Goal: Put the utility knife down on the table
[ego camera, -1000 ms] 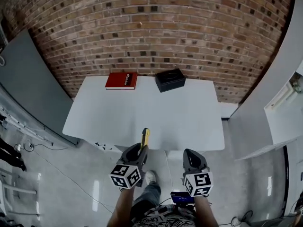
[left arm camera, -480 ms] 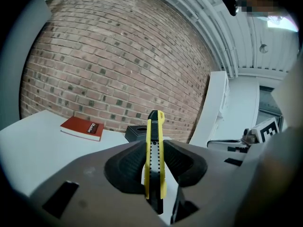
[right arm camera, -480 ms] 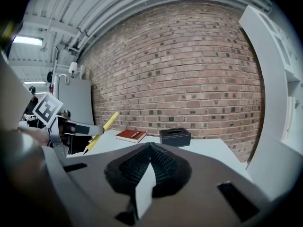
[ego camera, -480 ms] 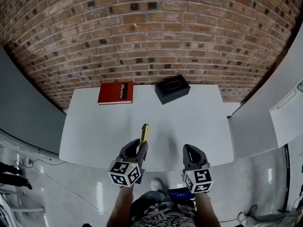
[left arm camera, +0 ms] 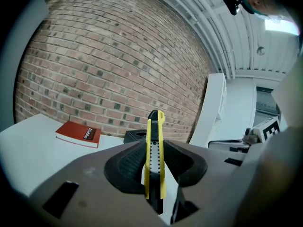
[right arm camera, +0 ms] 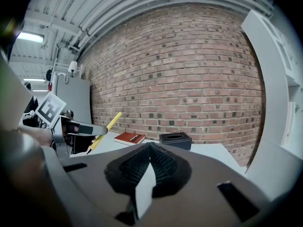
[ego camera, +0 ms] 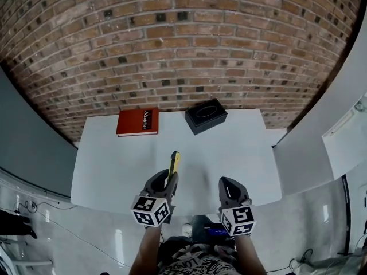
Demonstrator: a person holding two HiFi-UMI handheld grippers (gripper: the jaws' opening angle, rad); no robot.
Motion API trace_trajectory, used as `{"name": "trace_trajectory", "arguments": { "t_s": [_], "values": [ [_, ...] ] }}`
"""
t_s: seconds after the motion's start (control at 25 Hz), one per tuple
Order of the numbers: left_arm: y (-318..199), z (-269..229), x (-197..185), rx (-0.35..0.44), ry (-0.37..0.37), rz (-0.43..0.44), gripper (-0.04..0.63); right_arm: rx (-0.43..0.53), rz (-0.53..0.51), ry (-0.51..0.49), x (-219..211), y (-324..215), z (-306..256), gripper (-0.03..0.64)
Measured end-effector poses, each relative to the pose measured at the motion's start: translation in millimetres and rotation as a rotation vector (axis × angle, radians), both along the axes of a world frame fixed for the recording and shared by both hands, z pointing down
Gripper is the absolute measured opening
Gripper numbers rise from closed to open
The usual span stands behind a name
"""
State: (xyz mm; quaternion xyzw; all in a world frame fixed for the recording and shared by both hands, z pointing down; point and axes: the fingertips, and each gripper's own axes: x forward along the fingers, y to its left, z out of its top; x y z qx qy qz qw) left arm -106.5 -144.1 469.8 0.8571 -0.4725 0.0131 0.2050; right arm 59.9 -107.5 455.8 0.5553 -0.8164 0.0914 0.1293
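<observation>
A yellow and black utility knife (ego camera: 174,164) (left arm camera: 154,157) sticks forward and up out of my left gripper (ego camera: 167,182) (left arm camera: 154,162), whose jaws are shut on its body. It is held above the near part of the white table (ego camera: 114,159). From the right gripper view the knife (right arm camera: 104,131) shows at the left, tilted, in the left gripper (right arm camera: 78,129). My right gripper (ego camera: 227,189) (right arm camera: 150,167) hovers at the table's near edge, to the right of the left one, shut with nothing between its jaws.
A red book (ego camera: 137,122) (left arm camera: 78,134) lies at the table's far left. A black box (ego camera: 206,116) (right arm camera: 175,140) with an oval top opening stands at the far middle. A brick wall (ego camera: 183,44) runs behind the table. Grey panels (ego camera: 321,119) flank it.
The view has come forward and both grippers now hang over the table's near edge instead of over the floor. The left gripper still holds the knife the same way.
</observation>
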Motion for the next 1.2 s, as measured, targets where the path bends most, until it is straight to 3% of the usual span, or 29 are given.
{"name": "trace_trajectory", "arguments": {
  "t_s": [0.48,1.2],
  "values": [
    [-12,2,-7,-0.007,-0.016,-0.016,0.120,0.004,-0.017,-0.007,-7,-16,0,0.001],
    [-25,67,-17,-0.161,-0.064,-0.057,0.120,-0.120,-0.092,0.010,-23,-53,54,0.001]
  ]
}}
